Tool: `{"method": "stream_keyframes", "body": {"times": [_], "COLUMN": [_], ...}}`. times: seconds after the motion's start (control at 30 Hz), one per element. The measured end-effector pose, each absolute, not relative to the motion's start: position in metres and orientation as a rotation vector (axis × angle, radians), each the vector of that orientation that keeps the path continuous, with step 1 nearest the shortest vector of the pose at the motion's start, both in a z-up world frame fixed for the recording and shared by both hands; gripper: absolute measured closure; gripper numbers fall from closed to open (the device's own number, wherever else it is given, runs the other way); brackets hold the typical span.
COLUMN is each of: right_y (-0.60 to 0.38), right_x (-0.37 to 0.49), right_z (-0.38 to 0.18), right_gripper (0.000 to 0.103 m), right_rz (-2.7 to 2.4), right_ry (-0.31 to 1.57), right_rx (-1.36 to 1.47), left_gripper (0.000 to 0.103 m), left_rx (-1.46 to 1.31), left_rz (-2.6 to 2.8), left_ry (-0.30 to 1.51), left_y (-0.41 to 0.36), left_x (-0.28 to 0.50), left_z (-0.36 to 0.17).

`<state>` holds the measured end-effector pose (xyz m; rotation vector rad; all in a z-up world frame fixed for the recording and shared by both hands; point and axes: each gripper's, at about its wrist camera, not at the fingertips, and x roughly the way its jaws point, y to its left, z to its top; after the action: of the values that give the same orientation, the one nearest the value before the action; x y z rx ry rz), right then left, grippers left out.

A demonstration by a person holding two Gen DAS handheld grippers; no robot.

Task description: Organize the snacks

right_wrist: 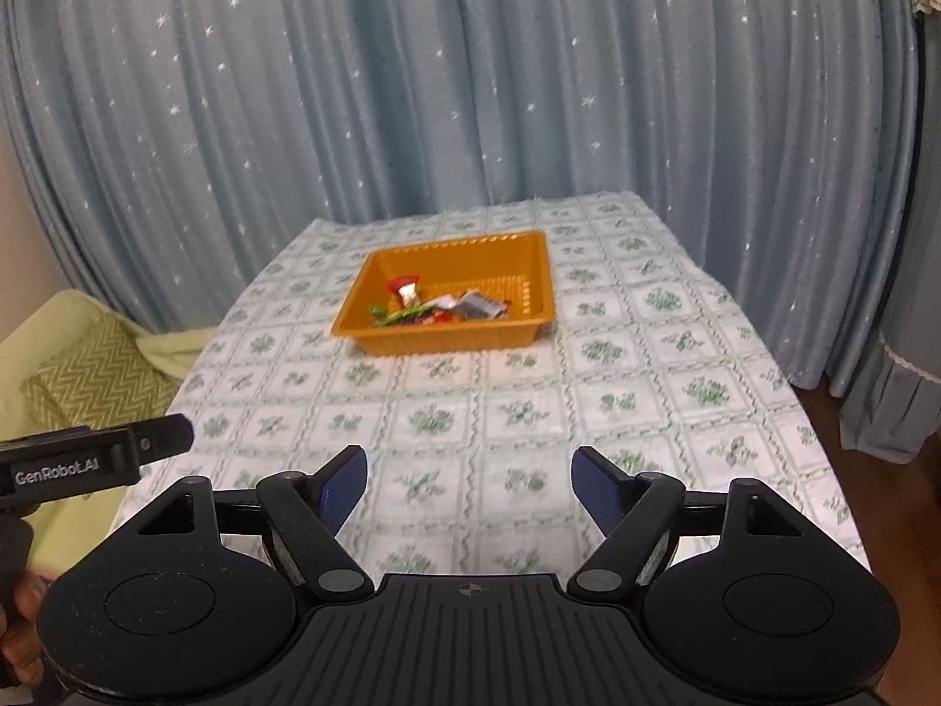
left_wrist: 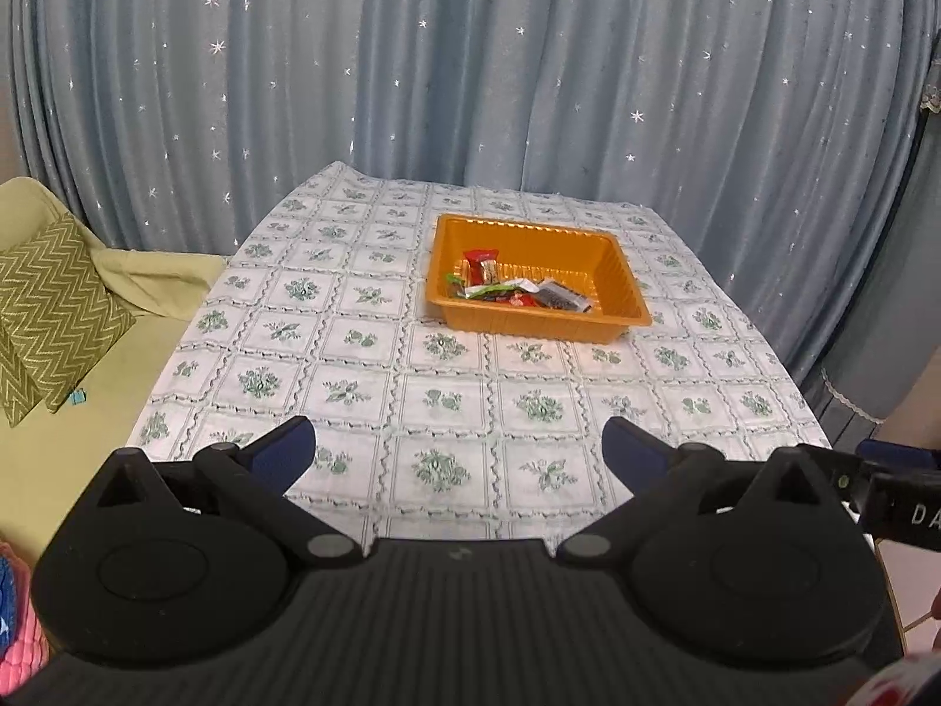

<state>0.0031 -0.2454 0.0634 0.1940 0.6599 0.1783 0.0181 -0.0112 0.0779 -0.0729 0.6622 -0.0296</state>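
An orange plastic tray (left_wrist: 617, 270) (right_wrist: 529, 270) sits on the far half of a table with a green floral cloth. Several wrapped snacks (left_wrist: 517, 288) (right_wrist: 438, 309) lie in its near left part: red, green, silver and dark packets. My left gripper (left_wrist: 459, 441) hangs open over the table's near edge, well short of the tray, with nothing between its blue pads. My right gripper (right_wrist: 470, 470) is likewise open and empty, back from the tray. Each gripper's body shows at the side of the other's view.
The tablecloth (left_wrist: 353, 365) (right_wrist: 647, 388) covers the whole table. A blue starred curtain (left_wrist: 470, 59) hangs behind it. A yellow-green sofa with a zigzag cushion (left_wrist: 53, 306) stands left of the table. A hand (right_wrist: 17, 635) holds the left gripper.
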Motion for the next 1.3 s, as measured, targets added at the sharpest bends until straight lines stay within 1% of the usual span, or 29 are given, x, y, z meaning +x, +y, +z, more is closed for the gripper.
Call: {"method": "stream_keyframes", "body": {"times": [0.47, 1.3], "right_y": [-0.238, -0.234], "right_x": [-0.024, -0.029], "right_z": [0.075, 0.075], "right_gripper": [0.026, 0.026], "right_rz": [0.163, 0.180], "right_ry": [0.647, 0.641], "right_rx": [0.149, 0.152], "left_gripper": [0.000, 0.000], "left_rx": [-0.034, -0.034], "left_rz": [-0.053, -0.056], "left_ry": [0.658, 0.646], "left_y": [-0.017, -0.020], "left_x": [-0.011, -0.016], "left_z": [0.083, 0.087]}}
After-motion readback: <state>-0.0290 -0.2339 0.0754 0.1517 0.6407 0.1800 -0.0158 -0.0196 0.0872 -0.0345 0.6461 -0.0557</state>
